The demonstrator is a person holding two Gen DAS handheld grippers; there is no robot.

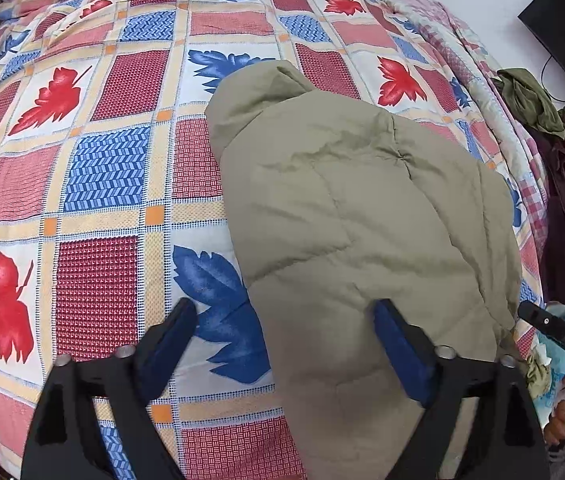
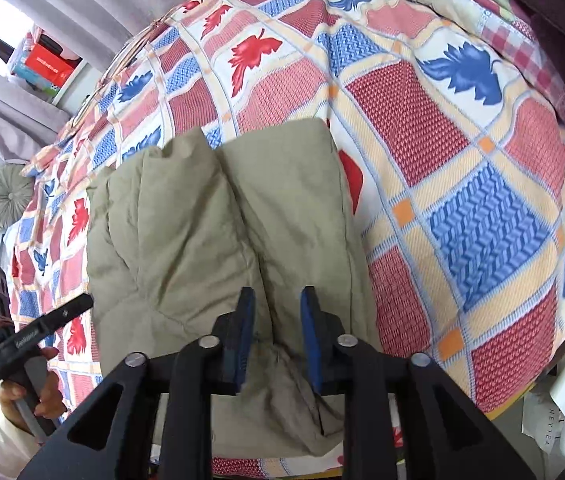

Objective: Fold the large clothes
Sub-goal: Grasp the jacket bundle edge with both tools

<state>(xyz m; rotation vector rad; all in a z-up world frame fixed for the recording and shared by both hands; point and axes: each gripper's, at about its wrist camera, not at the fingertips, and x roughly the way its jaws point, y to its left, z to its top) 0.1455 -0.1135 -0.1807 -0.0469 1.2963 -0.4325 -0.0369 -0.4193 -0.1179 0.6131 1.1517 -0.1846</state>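
Khaki and padded, a large quilted jacket (image 1: 354,216) lies partly folded on a bed spread with a patchwork bedsheet (image 1: 94,168) of red and blue leaves, its bulk toward the near right of the mattress and one end reaching the near edge. The left gripper (image 1: 286,328) hangs over the jacket's near left border with its fingers (image 1: 396,344) spread wide and holding nothing; one finger is above the sheet, the other above the fabric. The right gripper (image 2: 276,320) is at the near end of the jacket, its fingers (image 2: 309,320) narrowed to a small gap either side of a raised ridge of cloth; whether they pinch the fabric or merely sit over it cannot be told from these views.

Puffy filling is the main hazard: if the right gripper lifts on a thin pinch of the outer shell, the slick cloth may slide out and the fold spring open. A crumpled flap (image 2: 294,392) bunched at the near edge could be dragged under and trap a lump. The jacket's near end sits close to the bed's edge, so a pull toward the person risks tipping it to the floor. At far right, a pile of clothes (image 1: 558,168) lies just beside the jacket and could snag a sweeping sleeve.
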